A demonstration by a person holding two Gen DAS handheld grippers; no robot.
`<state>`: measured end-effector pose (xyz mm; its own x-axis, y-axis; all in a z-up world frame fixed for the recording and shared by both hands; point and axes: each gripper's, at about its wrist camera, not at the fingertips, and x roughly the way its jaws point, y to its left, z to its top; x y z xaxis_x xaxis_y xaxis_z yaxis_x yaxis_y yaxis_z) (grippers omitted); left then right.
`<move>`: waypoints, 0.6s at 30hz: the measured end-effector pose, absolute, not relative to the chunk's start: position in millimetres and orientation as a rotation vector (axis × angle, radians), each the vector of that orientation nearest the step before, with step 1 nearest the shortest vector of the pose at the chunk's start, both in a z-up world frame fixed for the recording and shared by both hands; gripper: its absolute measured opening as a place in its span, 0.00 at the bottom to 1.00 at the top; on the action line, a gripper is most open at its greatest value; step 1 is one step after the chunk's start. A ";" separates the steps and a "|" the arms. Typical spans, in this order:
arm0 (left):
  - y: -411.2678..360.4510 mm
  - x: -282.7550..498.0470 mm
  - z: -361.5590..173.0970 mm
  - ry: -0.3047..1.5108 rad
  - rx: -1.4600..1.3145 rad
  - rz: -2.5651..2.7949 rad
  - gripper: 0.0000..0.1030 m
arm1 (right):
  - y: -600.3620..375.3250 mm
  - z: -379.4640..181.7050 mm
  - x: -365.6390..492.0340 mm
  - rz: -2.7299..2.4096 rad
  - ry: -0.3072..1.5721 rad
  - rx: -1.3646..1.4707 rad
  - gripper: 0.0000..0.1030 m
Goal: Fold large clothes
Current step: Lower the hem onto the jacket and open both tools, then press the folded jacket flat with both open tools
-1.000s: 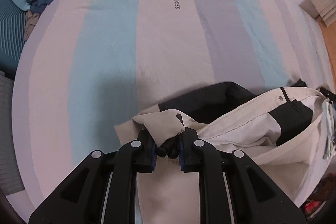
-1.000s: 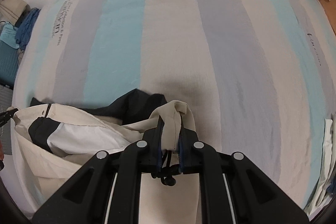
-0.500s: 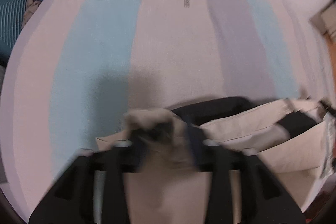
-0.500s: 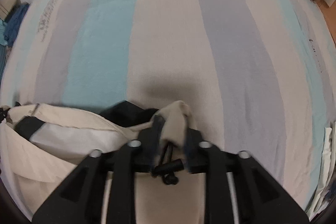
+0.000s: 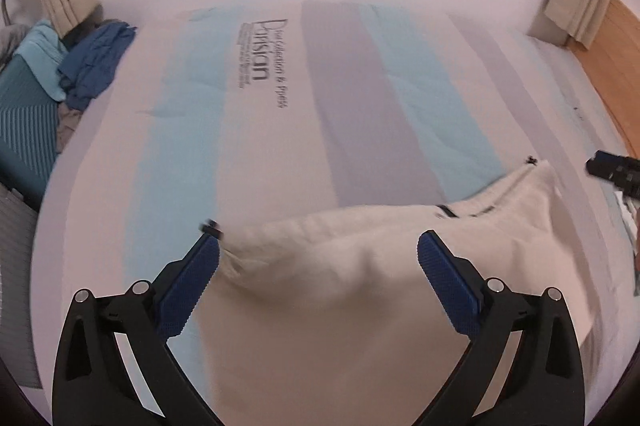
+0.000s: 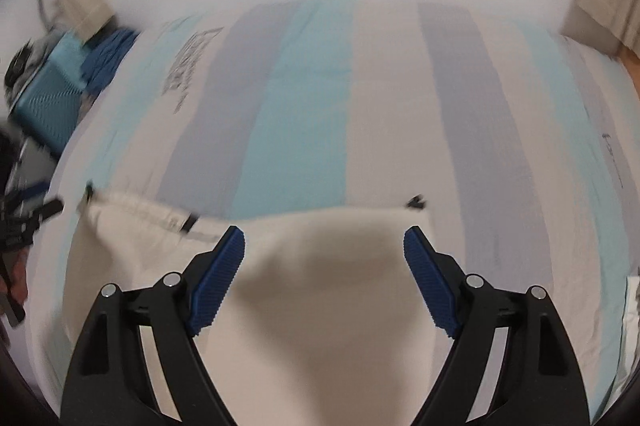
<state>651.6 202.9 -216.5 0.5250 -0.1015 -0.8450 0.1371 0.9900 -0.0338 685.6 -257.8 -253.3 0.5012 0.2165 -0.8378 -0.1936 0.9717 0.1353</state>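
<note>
A large cream garment (image 5: pixel 360 290) lies spread on the striped bed, its far hem edge with small black cord ends toward the middle of the bed. It also shows in the right wrist view (image 6: pixel 320 286). My left gripper (image 5: pixel 319 250) is open and empty above the garment's left part. My right gripper (image 6: pixel 324 240) is open and empty above its right part. The right gripper's tip (image 5: pixel 612 170) shows at the right edge of the left wrist view. Both views are blurred by motion.
The bed cover (image 5: pixel 280 130) has white, light blue and grey stripes and printed lettering. A pile of blue clothes (image 5: pixel 96 62) and a teal striped item (image 5: pixel 20 114) lie at the far left. Curtains (image 5: pixel 580 2) and wooden floor stand at the right.
Both grippers have opened and let go of the garment's hem. The cream garment now lies flat, covering the dark lining seen before. Both grippers have lifted back.
</note>
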 end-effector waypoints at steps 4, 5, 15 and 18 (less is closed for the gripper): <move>189.4 644.1 -242.2 1.073 0.028 -0.193 0.94 | -238.0 -269.2 663.9 0.300 1.067 0.011 0.76; 183.3 642.9 -249.0 1.086 0.016 -0.213 0.94 | -233.8 -274.6 660.2 0.324 1.081 0.022 0.75; 151.8 670.1 -318.6 1.219 0.003 -0.220 0.94 | -198.3 -328.5 666.7 0.319 1.214 0.032 0.55; 149.2 679.9 -329.2 1.253 -0.007 -0.184 0.95 | -197.9 -342.0 676.1 0.289 1.242 0.042 0.55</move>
<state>679.9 149.2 -329.2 0.2997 -0.1426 -0.9433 0.1353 0.9851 -0.1059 676.1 -197.9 -342.0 0.2919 0.2394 -0.9260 -0.1944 0.9628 0.1876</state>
